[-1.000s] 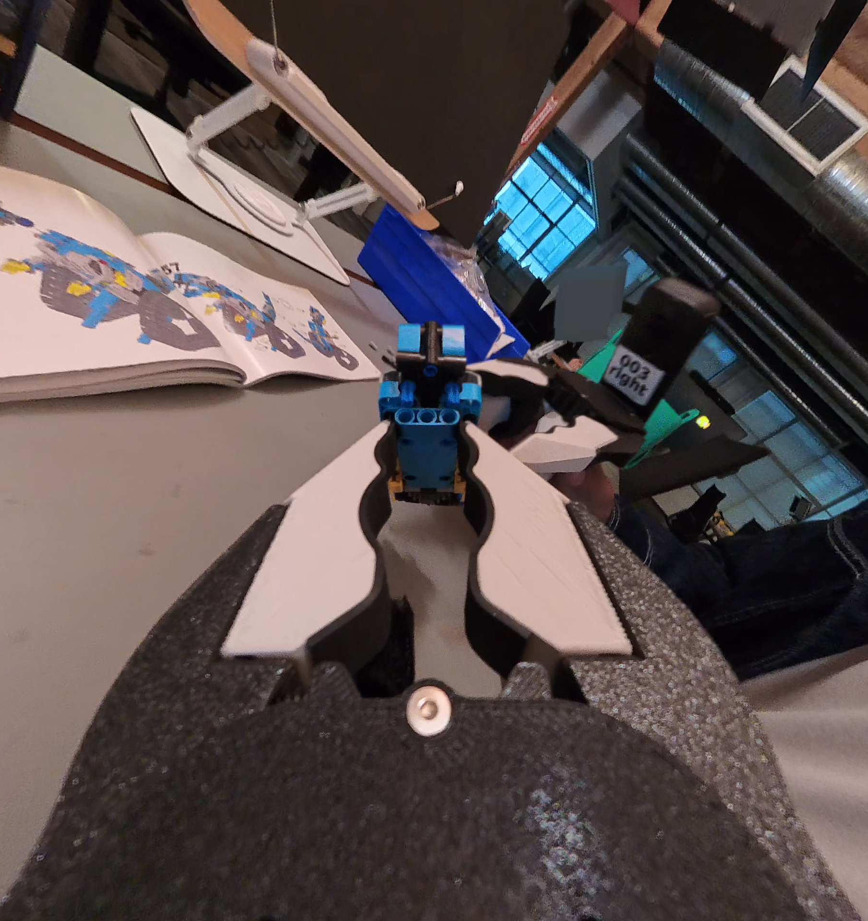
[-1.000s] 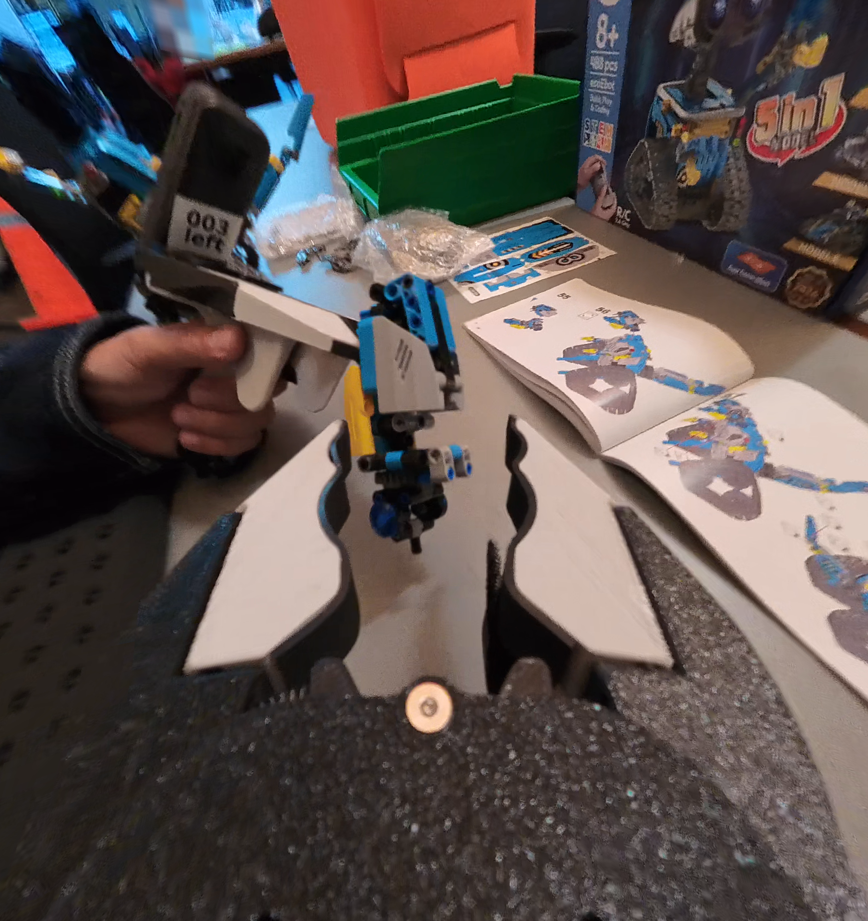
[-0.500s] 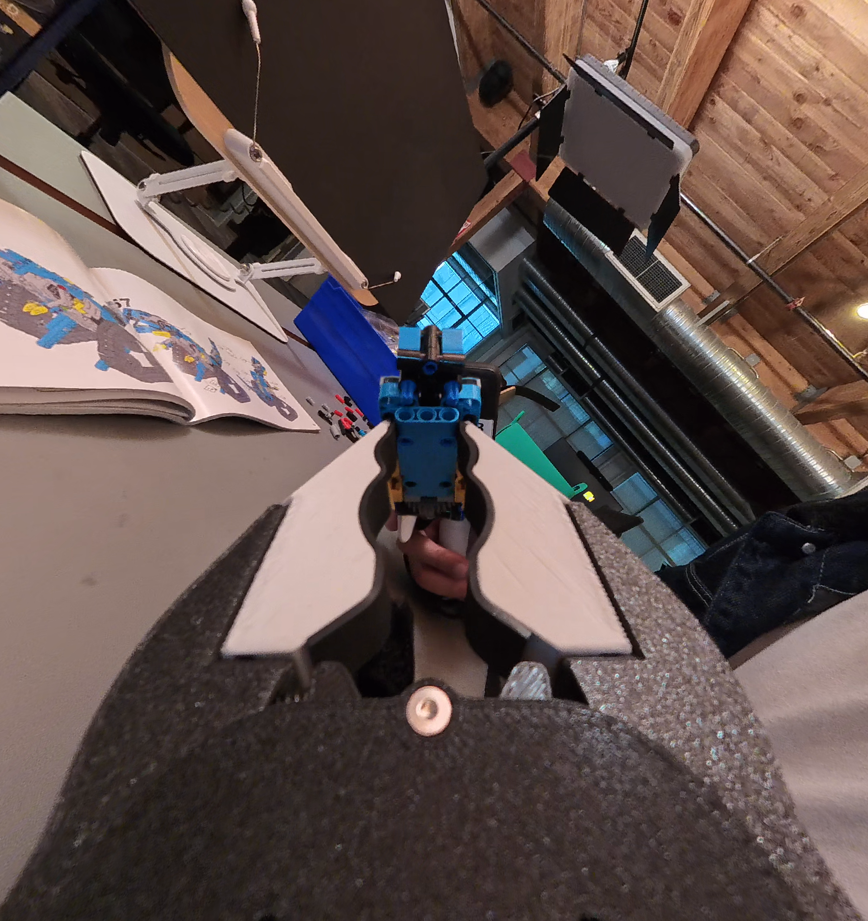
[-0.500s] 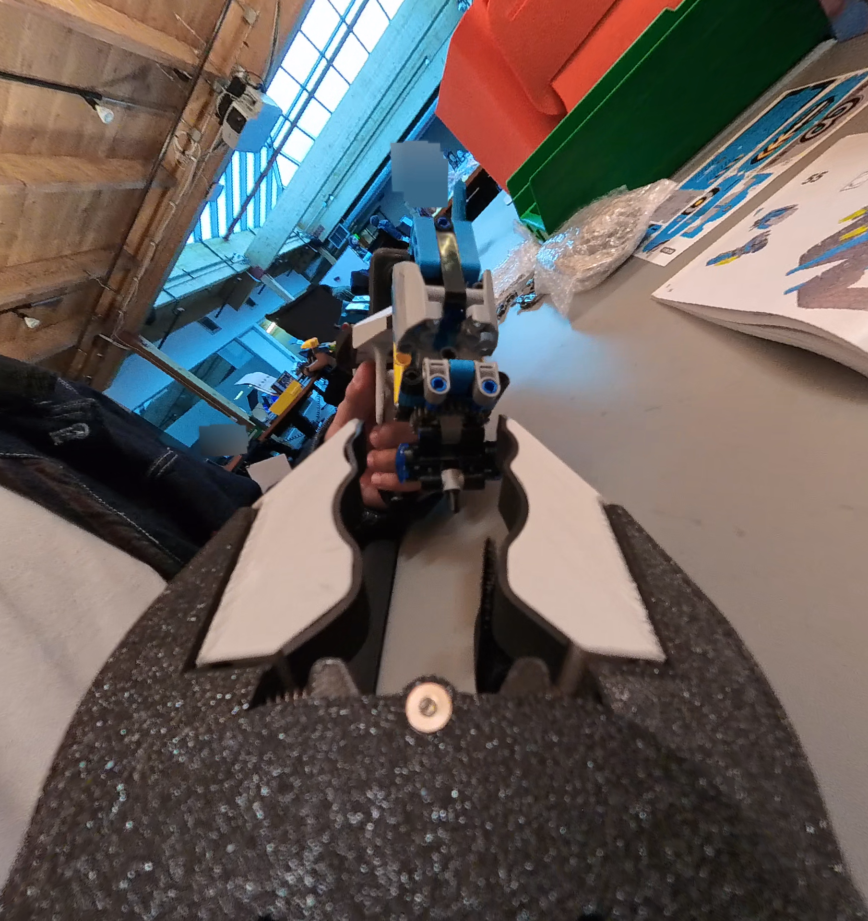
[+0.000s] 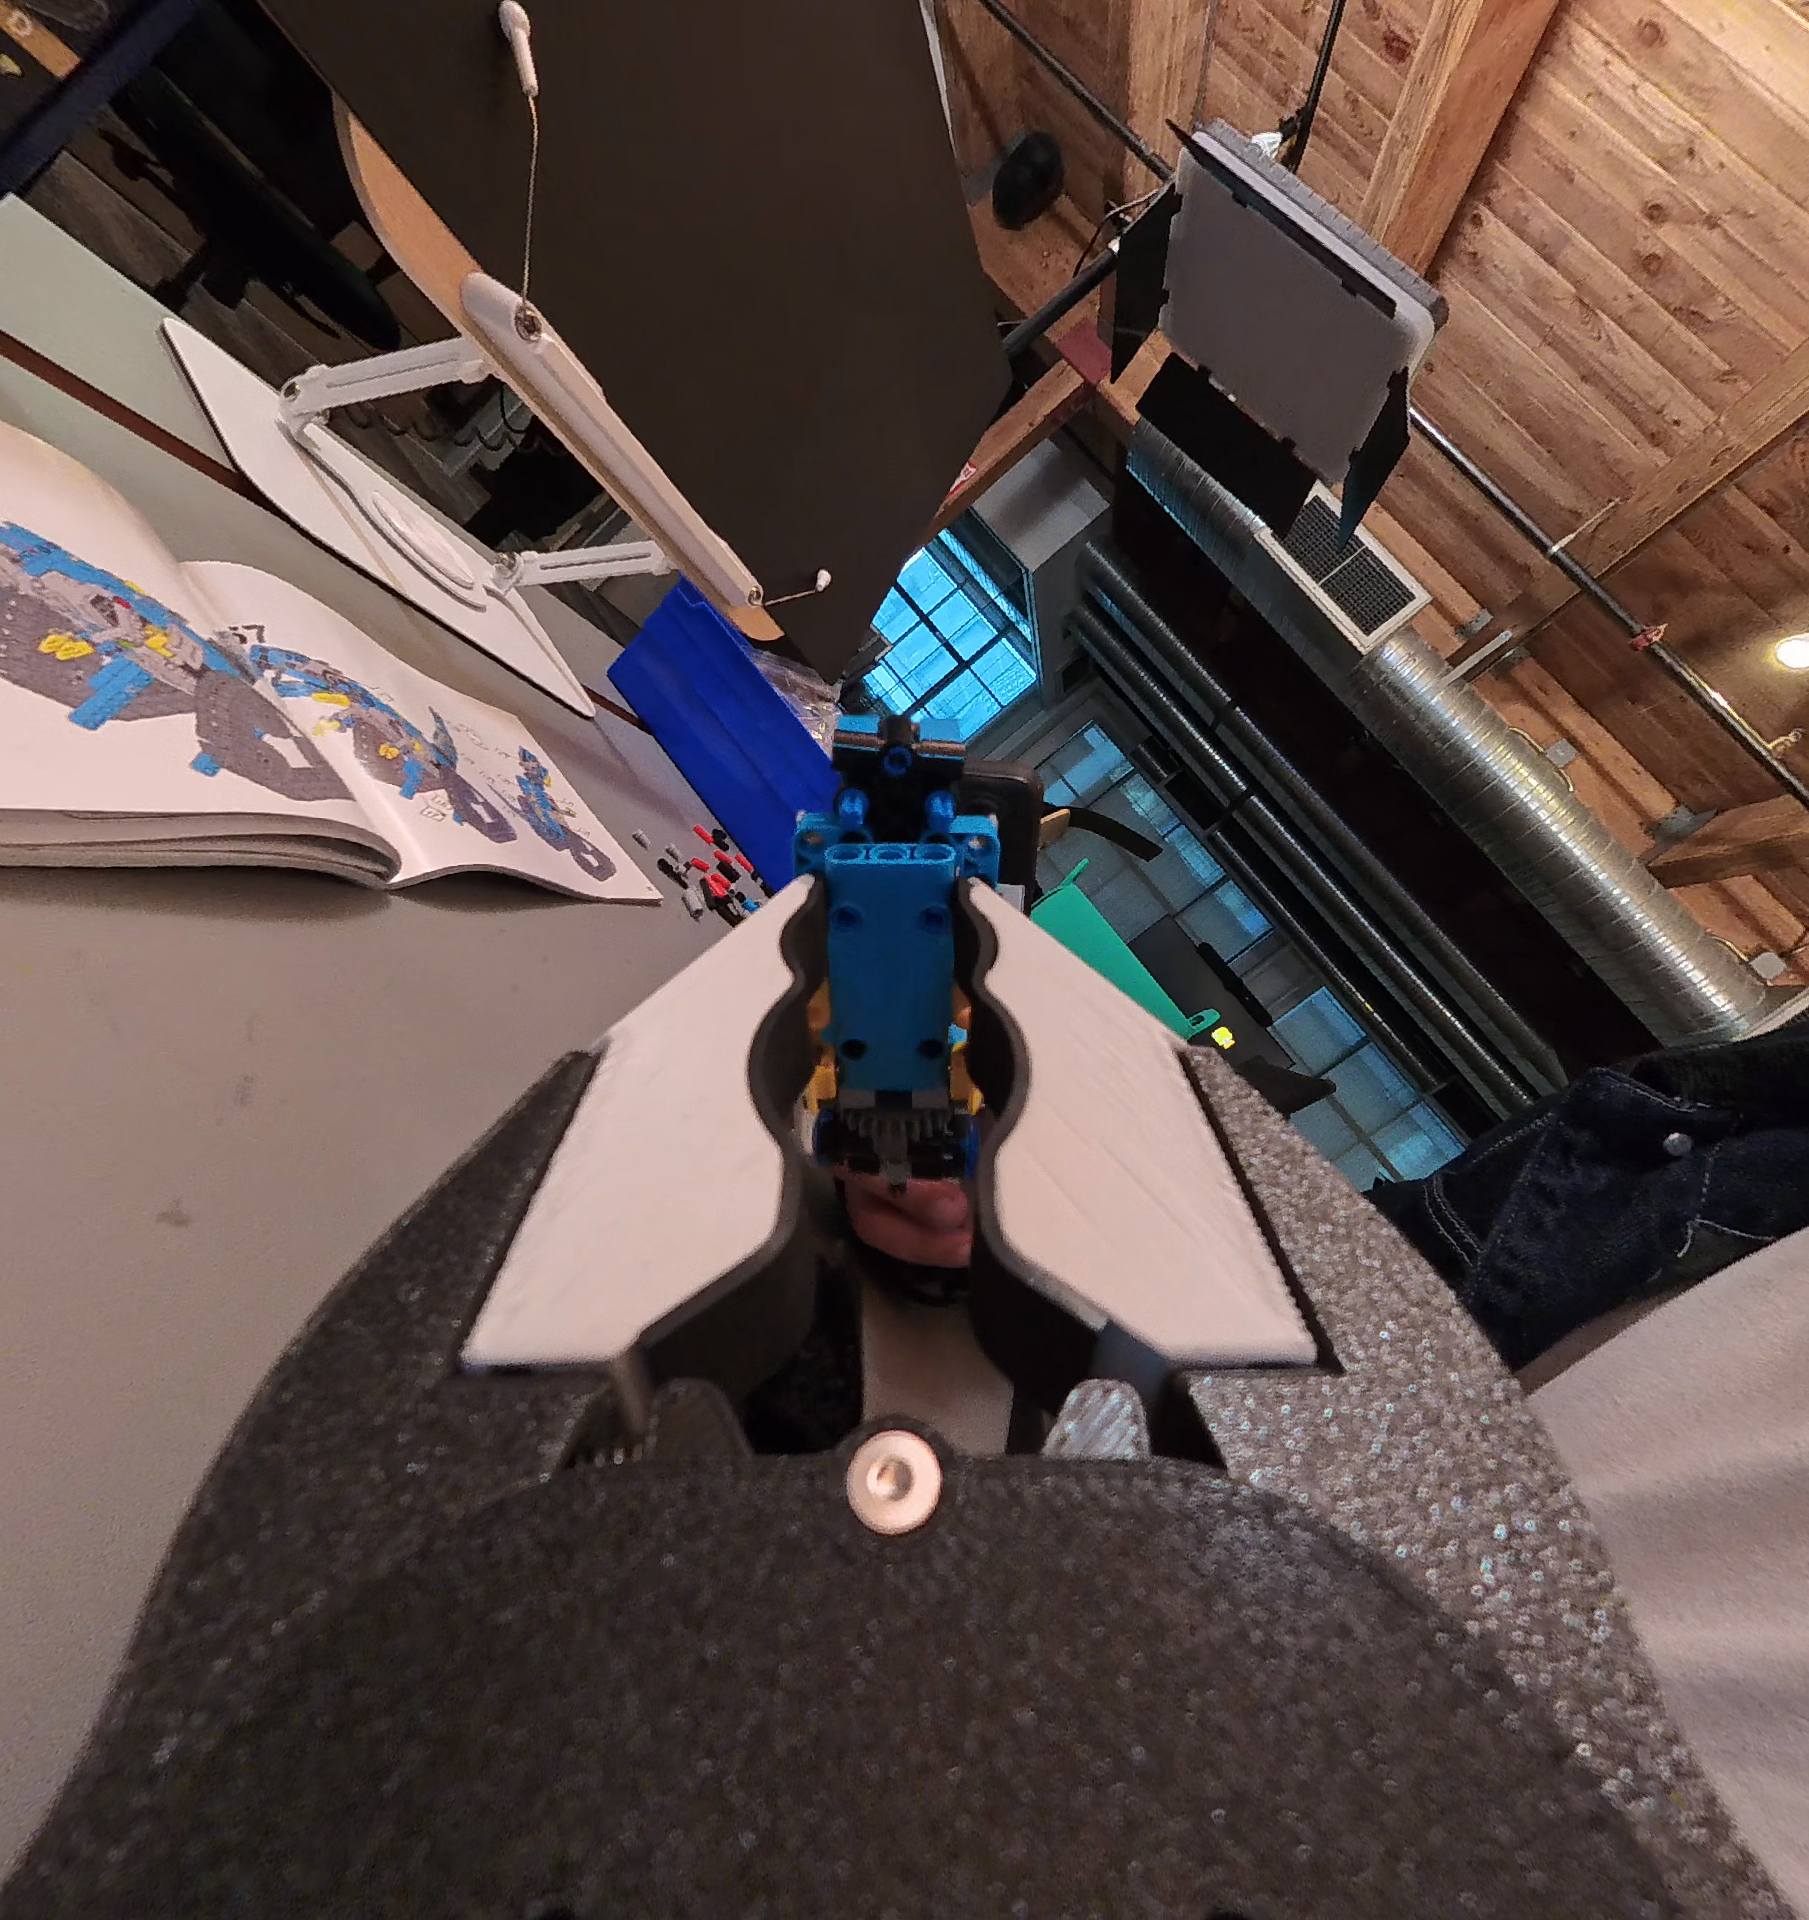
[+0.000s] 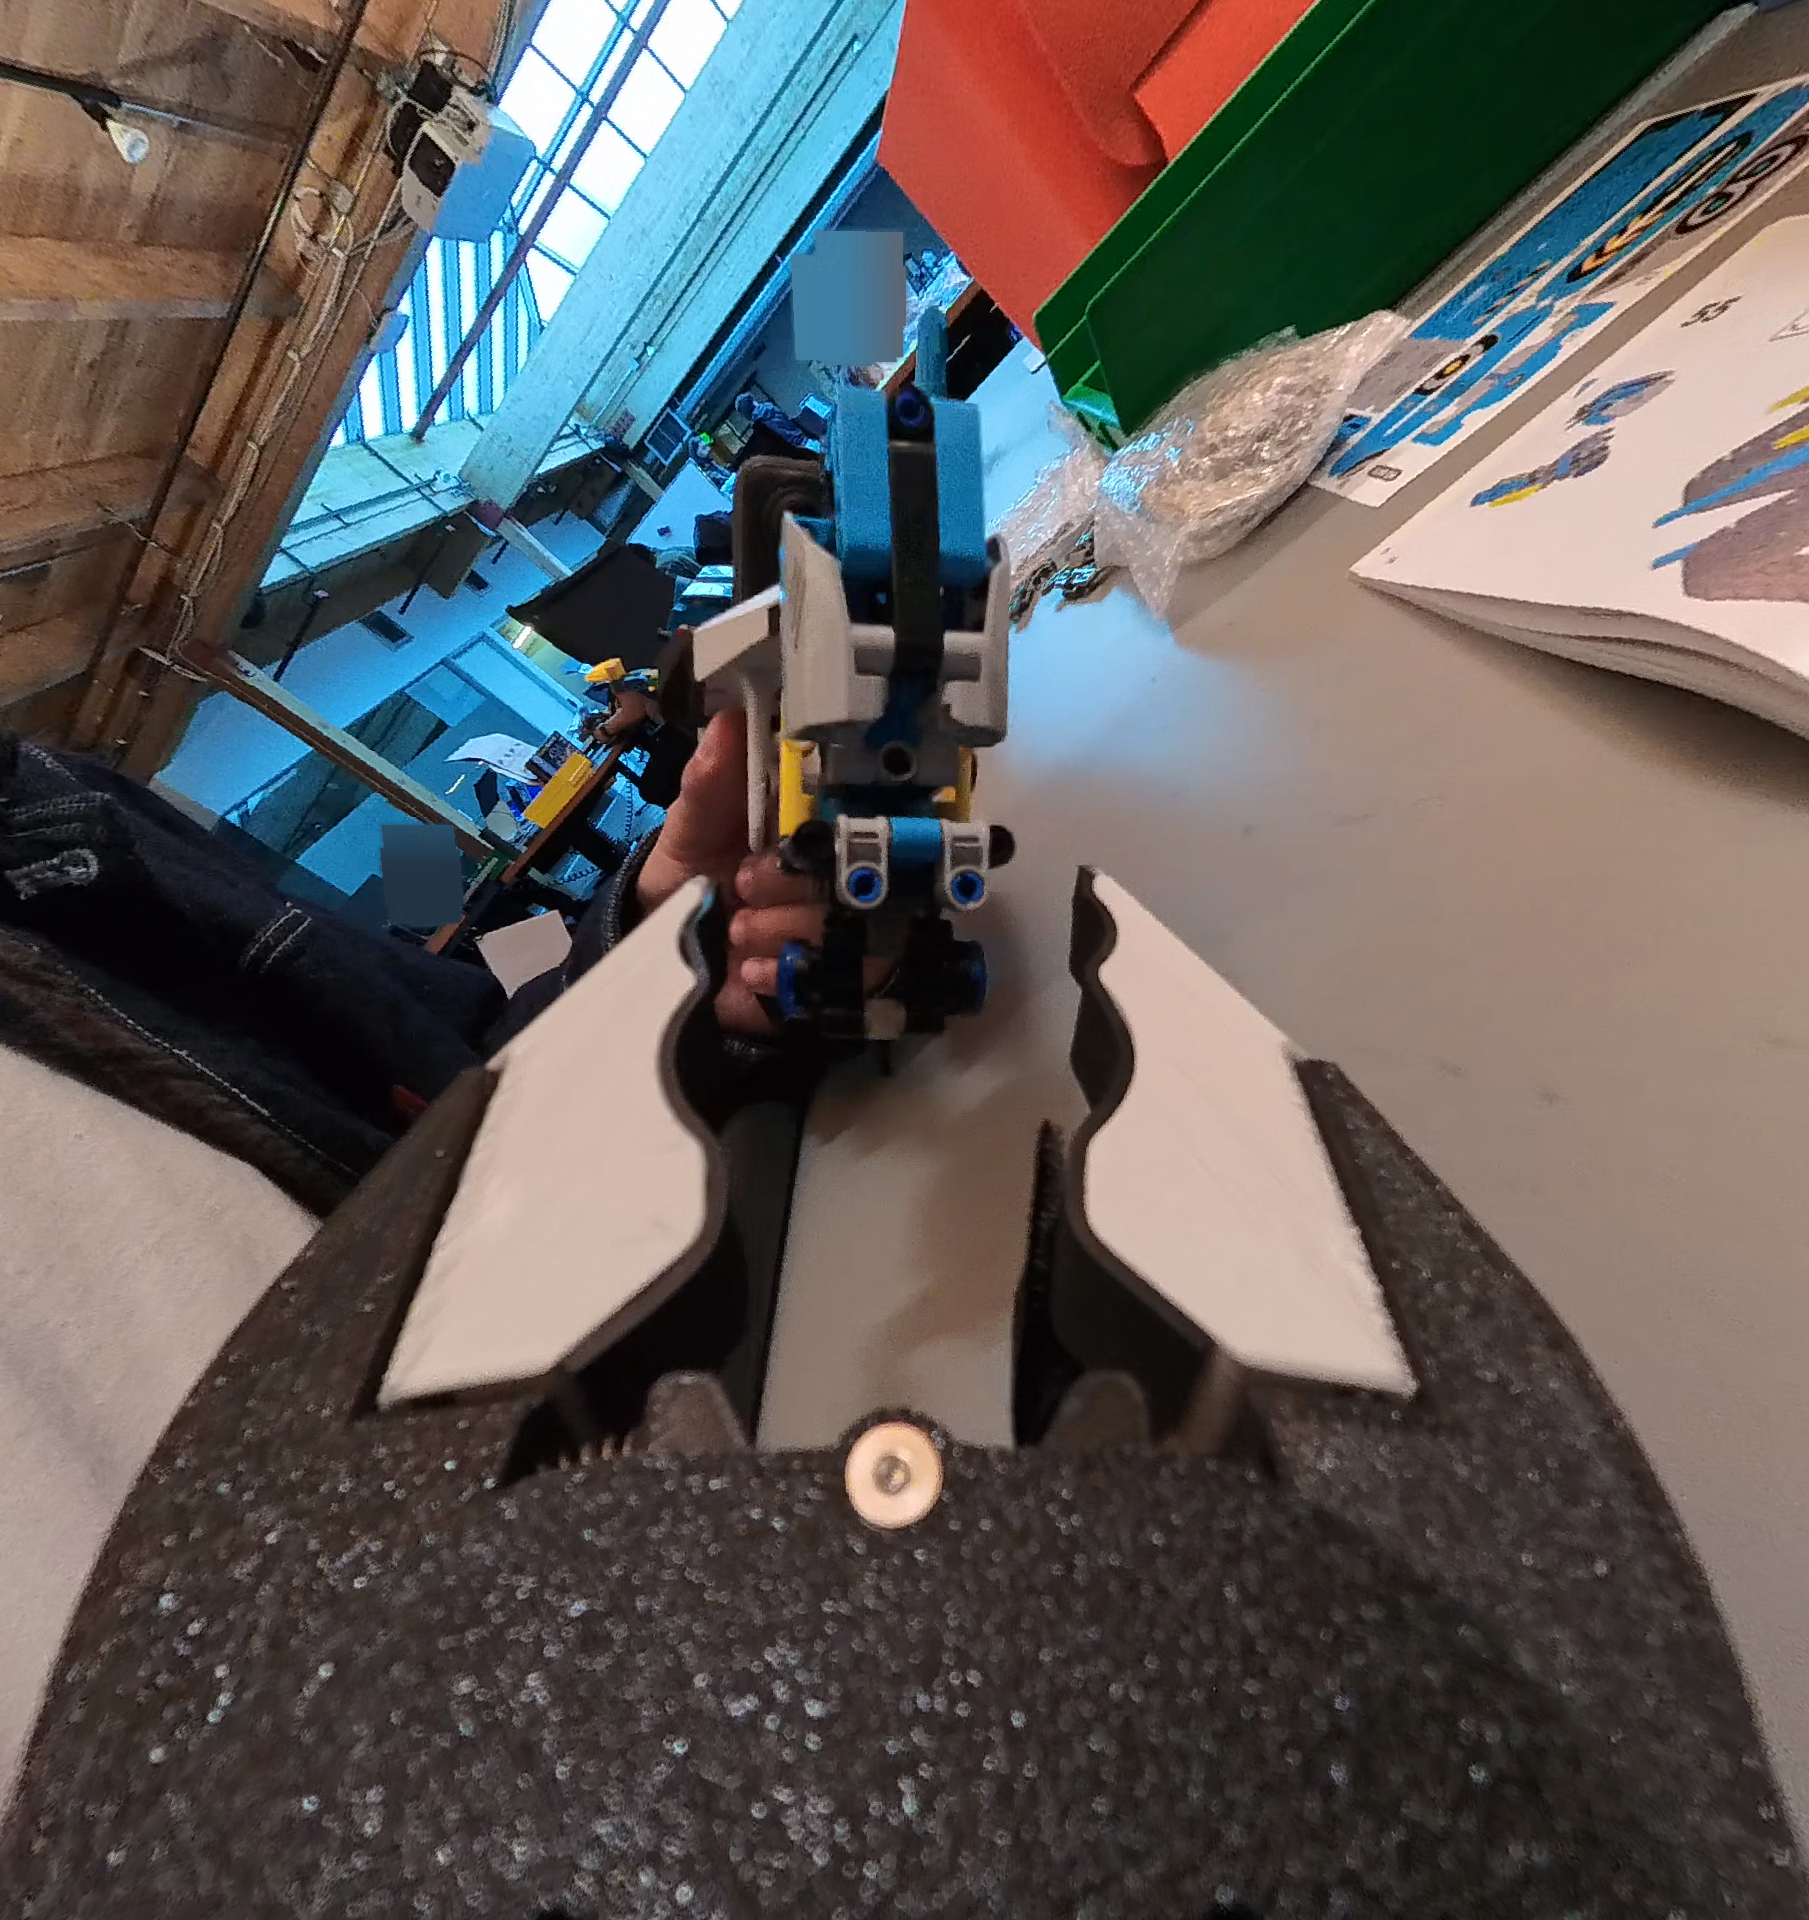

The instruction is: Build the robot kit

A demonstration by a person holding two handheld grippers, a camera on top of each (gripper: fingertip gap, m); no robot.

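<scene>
We hold a small blue brick assembly (image 5: 889, 966) clenched in our left gripper (image 5: 889, 935), lifted clear of the grey surface (image 5: 256, 1091) and tipped up toward the ceiling, so the fingers pinch its blue plate from both sides. Our right gripper (image 6: 889, 935) faces it head-on with its fingers spread wide and empty, the assembly's black and blue lower end (image 6: 879, 977) just ahead of the tips and not quite between them. We judge this as one side steadying the piece while the other lines up on it. Any closing would need the tips squared to that lower end. The open instruction booklet (image 5: 204, 727) lies well apart on the surface. The gap between right tips and the assembly is hard to read, and the hand (image 6: 744, 935) behind it is mostly hidden.
</scene>
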